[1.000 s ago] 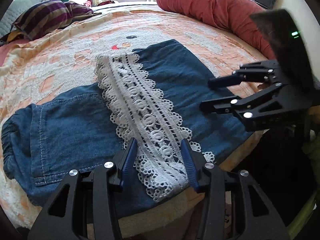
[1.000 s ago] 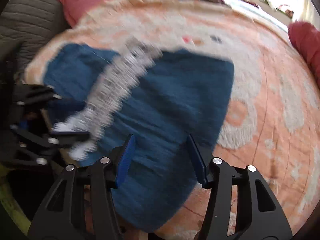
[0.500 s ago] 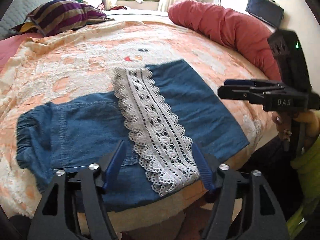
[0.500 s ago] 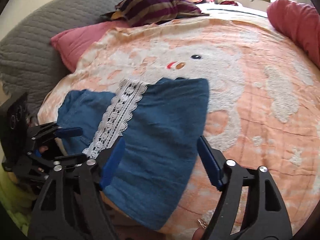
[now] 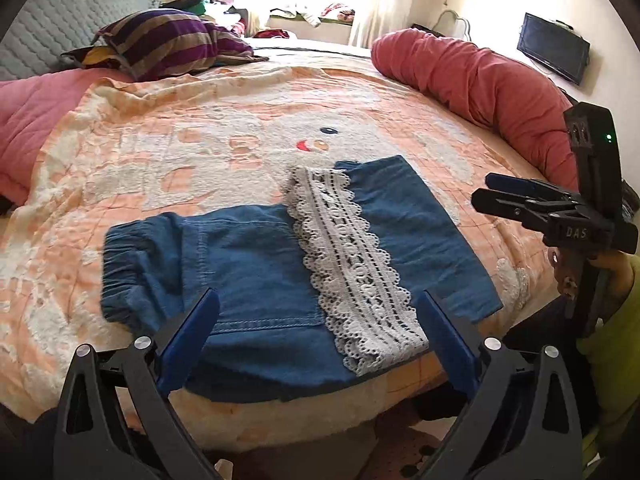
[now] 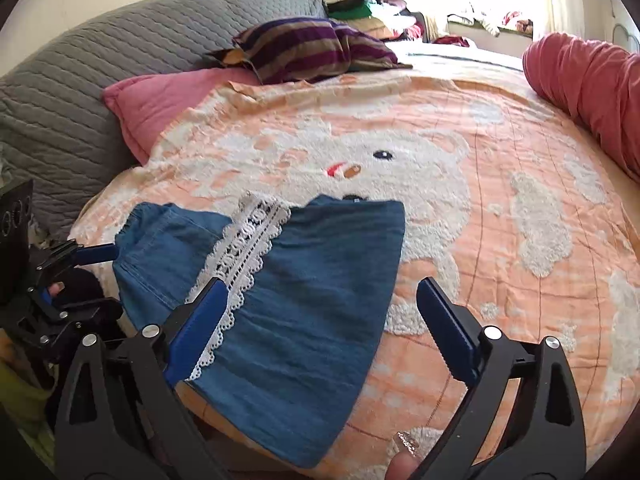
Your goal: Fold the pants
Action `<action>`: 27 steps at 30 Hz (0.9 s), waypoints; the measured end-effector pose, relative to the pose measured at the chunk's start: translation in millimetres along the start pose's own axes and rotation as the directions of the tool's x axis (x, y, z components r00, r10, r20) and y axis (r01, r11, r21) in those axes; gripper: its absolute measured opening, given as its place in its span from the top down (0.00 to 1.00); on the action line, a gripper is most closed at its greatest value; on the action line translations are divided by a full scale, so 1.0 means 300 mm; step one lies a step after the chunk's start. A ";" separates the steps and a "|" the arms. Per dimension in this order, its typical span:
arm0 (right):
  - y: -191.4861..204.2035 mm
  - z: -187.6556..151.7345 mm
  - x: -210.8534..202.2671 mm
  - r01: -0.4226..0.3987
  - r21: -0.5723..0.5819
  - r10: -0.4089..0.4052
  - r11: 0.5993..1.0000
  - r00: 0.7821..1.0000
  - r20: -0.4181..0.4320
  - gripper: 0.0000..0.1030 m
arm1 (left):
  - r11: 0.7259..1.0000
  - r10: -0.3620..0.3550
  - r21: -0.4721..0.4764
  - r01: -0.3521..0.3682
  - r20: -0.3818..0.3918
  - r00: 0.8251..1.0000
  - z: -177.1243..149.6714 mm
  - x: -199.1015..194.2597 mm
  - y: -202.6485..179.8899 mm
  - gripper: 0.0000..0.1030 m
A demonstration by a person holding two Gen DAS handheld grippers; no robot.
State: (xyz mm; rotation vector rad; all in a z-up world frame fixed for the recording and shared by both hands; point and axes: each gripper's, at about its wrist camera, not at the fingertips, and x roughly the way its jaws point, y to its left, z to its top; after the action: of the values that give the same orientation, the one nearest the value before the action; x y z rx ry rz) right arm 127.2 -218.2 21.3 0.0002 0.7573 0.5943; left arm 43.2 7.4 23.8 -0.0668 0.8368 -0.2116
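Blue denim pants [image 5: 248, 264] lie folded near the front edge of the bed, with a white lace band [image 5: 352, 264] across the top layer. My left gripper [image 5: 318, 296] hovers above the near edge of the pants; its jaws are opening and nothing is between them. In the right wrist view the pants [image 6: 328, 304] and the lace band [image 6: 248, 240] lie just ahead of my right gripper [image 6: 320, 284]. Its jaws are opening too, above the cloth without gripping it. Each gripper shows in the other's view: the right gripper [image 5: 520, 196] at the right, the left gripper [image 6: 80, 276] at the left.
A peach blanket [image 5: 200, 140] with a bear pattern covers the round bed. A red bolster [image 5: 480, 80] lines its right side. A striped pillow [image 5: 168, 40] and a pink pillow [image 5: 28, 120] lie at the back left, by a grey quilted headboard [image 6: 80, 60]. A person's hand [image 5: 616, 268] holds the right gripper.
Both grippers' jaws have spread much wider and both have lifted back from the pants, so more of the bed shows. The pants lie still.
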 end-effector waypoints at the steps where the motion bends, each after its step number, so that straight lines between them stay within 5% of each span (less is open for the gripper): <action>1: 0.002 0.002 -0.003 -0.006 0.000 0.006 1.000 1.000 0.007 0.11 | 1.000 0.001 -0.007 -0.001 0.000 1.000 -0.002 -0.006 0.008 0.05; 7: 0.033 0.018 -0.009 -0.027 -0.010 0.027 1.000 0.999 0.034 0.09 | 0.999 0.019 -0.040 -0.019 -0.001 1.000 -0.010 -0.031 0.049 0.05; 16: 0.174 0.113 0.072 -0.102 -0.080 0.099 0.992 0.994 -0.043 0.09 | 0.978 0.069 -0.192 -0.076 -0.043 0.997 -0.076 -0.053 0.192 0.05; 27: 0.483 0.274 0.280 -0.244 -0.254 0.192 0.936 0.958 -0.213 0.09 | 0.934 -0.022 -0.356 -0.004 -0.069 0.997 -0.131 -0.016 0.295 0.05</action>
State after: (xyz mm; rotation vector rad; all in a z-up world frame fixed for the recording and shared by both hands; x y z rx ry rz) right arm 154.9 -37.2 57.7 -0.2356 0.8548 0.9210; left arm 25.0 95.8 -11.6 -0.4060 0.9394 -0.0682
